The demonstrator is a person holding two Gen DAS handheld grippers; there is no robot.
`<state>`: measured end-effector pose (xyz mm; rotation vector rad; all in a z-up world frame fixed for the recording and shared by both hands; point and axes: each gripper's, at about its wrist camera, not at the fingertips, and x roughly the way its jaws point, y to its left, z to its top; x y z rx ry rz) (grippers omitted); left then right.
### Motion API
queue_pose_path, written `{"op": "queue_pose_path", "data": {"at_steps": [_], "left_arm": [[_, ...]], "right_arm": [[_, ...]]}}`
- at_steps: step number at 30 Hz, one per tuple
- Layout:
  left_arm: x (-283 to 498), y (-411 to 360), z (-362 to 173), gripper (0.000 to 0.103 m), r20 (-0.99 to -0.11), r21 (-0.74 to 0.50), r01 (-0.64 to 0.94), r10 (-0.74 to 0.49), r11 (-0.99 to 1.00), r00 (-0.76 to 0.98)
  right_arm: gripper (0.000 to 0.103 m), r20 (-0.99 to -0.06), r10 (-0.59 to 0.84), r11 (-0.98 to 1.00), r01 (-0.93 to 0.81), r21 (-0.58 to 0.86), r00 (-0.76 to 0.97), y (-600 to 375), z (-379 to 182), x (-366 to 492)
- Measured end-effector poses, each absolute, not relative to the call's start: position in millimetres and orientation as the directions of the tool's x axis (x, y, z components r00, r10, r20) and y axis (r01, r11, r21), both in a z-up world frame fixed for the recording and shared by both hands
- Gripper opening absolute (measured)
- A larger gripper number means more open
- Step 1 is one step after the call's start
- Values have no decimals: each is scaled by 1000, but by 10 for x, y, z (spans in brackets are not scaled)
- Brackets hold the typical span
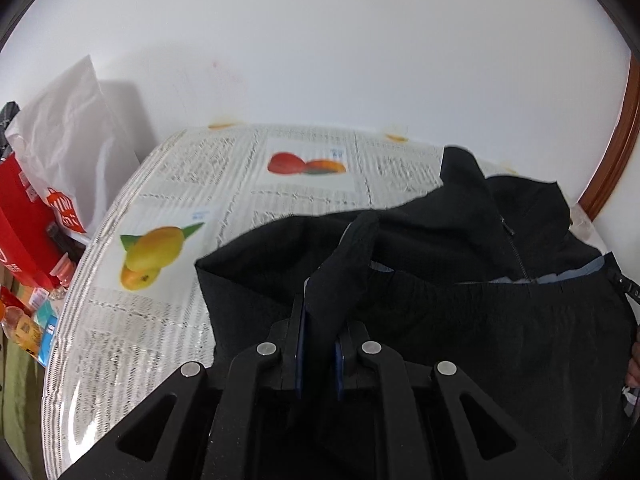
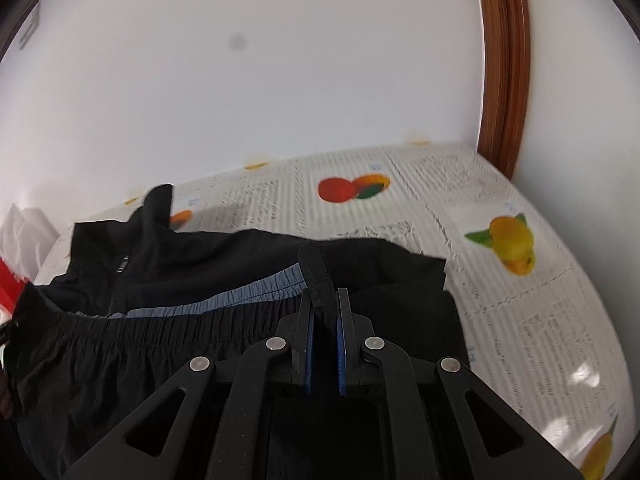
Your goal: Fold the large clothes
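Pinching the black jacket [image 1: 460,312] hem, each hand-held gripper, left [image 1: 320,320] and right [image 2: 325,312], lifts it above the table [image 2: 520,320].

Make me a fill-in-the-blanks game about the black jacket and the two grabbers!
1. The jacket is the colour ____.
2. Both the left gripper and the right gripper are ____ on the jacket's fabric.
3. The tablecloth under the jacket has newspaper writing and pictures of ____.
4. The jacket's front fastens with a ____.

Missing words: black; shut; fruit; zipper
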<state>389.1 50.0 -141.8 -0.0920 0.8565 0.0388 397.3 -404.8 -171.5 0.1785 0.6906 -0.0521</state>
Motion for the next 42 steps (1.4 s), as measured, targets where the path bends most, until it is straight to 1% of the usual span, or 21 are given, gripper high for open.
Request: {"op": "queue_pose_path", "data": {"at_steps": [2, 4, 5, 6, 7, 8, 9, 11, 13, 16, 20, 24, 30, 33, 36, 39, 42], "left_arm": [[3896, 467, -1429, 17, -762, -47, -78, 15, 996, 648], [3884, 442, -1424, 22, -764, -32, -68, 19, 997, 644], [3872, 437, -1412, 25, -764, -32, -65, 17, 997, 645], [3855, 432, -1397, 35, -765, -33, -66, 17, 997, 644], [3822, 428, -1370, 41, -765, -36, -66, 15, 997, 644], [3770, 424, -1334, 52, -758, -45, -63, 7, 997, 652], [3708, 411, -1287, 57, -748, -56, -56, -5, 997, 663], [3601, 356, -1198, 57, -737, -47, -51, 0, 998, 676], [3470, 273, -1130, 57, -727, -55, -47, -8, 997, 686], [3296, 88, -1083, 58, -726, -88, -11, -56, 996, 685], [3105, -234, -1075, 58, -716, -76, 36, -80, 996, 693], [2998, -518, -1188, 58, -716, -59, 71, -92, 996, 692], [3042, -692, -1470, 58, -736, -22, 55, -53, 998, 675], [3085, -695, -1596, 61, -752, 12, 55, -27, 998, 659], [3070, -690, -1619, 61, -744, 29, 77, -29, 997, 668], [3055, -642, -1622, 61, -739, 34, 84, -32, 996, 673], [3050, -530, -1637, 61, -739, 6, 75, -46, 997, 672]], "right_arm": [[11, -655, -14, 986, 121, 119, 756, -4010, -1746, 4038], [16, -669, -35, 988, 128, 90, 743, -3979, -1746, 4061], [24, -674, -53, 989, 134, 69, 736, -3965, -1725, 4048], [35, -673, -75, 988, 144, 47, 736, -3957, -1686, 4010], [37, -661, -98, 987, 157, 29, 744, -3945, -1612, 3927], [44, -649, -103, 987, 159, 28, 754, -3933, -1556, 3854], [51, -636, -99, 988, 154, 32, 765, -3915, -1491, 3768], [55, -614, -81, 991, 131, 38, 785, -3845, -1362, 3563], [55, -603, -66, 994, 107, 32, 795, -3751, -1288, 3388], [55, -608, -5, 998, 42, 47, 794, -3561, -1307, 3172], [55, -637, 35, 999, -22, 29, 770, -3256, -1519, 3037], [55, -649, 65, 997, -72, 16, 758, -3053, -1683, 2962], [55, -689, 23, 1000, -30, 1, 724, -3105, -1915, 3031], [55, -695, -30, 999, -3, -46, 718, -3171, -1986, 3045], [55, -687, -86, 995, 26, -97, 721, -3274, -2001, 3045], [54, -691, -98, 995, 52, -88, 716, -3445, -2014, 3051], [54, -695, -115, 993, 81, -82, 710, -3625, -2036, 3047]]}}
